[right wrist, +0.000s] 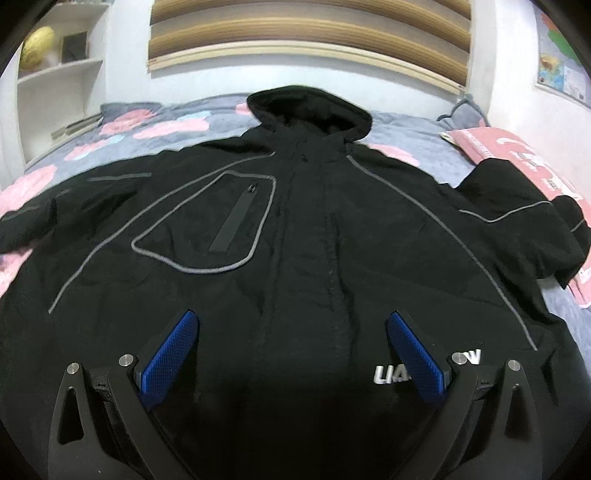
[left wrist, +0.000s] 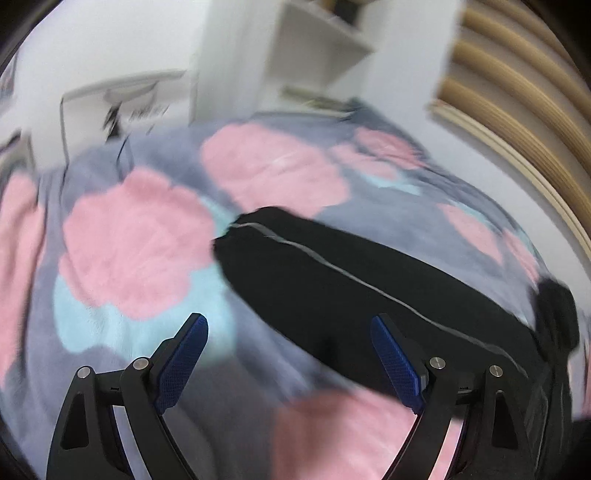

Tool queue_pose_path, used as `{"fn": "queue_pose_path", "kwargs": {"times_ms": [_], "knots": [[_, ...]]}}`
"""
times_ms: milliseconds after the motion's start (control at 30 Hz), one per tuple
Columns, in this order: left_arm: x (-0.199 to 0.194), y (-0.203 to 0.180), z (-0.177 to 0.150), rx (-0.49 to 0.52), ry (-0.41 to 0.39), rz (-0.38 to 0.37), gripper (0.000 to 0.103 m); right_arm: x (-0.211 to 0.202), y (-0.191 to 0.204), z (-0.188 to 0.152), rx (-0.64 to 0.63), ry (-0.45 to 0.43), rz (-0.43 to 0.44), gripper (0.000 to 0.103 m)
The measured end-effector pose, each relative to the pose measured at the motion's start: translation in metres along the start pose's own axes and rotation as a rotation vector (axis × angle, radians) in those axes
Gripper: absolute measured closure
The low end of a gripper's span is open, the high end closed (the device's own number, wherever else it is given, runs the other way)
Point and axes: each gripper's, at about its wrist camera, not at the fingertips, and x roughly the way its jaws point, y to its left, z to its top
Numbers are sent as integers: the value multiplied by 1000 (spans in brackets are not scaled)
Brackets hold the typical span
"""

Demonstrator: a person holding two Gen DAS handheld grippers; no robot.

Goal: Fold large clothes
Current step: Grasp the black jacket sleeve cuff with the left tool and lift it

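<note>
Jacket (right wrist: 295,240): black matt woven cloth, lightly creased, with grey piping and a smooth, slightly glossy zip strip (right wrist: 232,218) on the chest pocket. Bedspread (left wrist: 140,236): soft, fuzzy cloth in pink, grey and pale blue. Left hand-held gripper (left wrist: 290,354) and right hand-held gripper (right wrist: 293,354): matt black plastic arms, blue finely textured pads (right wrist: 170,354), shiny metal pins. Headboard (right wrist: 310,33): smooth wood slats.
</note>
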Motion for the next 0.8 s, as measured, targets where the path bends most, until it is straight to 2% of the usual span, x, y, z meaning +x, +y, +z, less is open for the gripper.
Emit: {"fn": "queue_pose_path", "kwargs": {"times_ms": [167, 233, 333, 467, 500, 533, 633, 800], "knots": [[64, 28, 9, -130, 91, -77, 12, 2, 4, -2, -17, 5, -2, 0], [78, 27, 3, -137, 116, -96, 13, 4, 3, -2, -13, 9, 2, 0], [82, 17, 2, -102, 89, -105, 15, 5, 3, -1, -13, 10, 3, 0], [89, 7, 4, -57, 76, -96, 38, 5, 2, -2, -10, 9, 6, 0], [91, 7, 8, -57, 72, -98, 51, 5, 1, -2, -9, 9, 8, 0], [89, 8, 8, -56, 61, -107, 69, 6, 1, -2, -6, 9, 12, 0], [75, 6, 10, -34, 8, -126, 79, 6, -1, -2, 2, 6, 20, 0], [21, -17, 11, 67, -123, -174, 83, 6, -3, -3, 11, 0, 27, 0]]}}
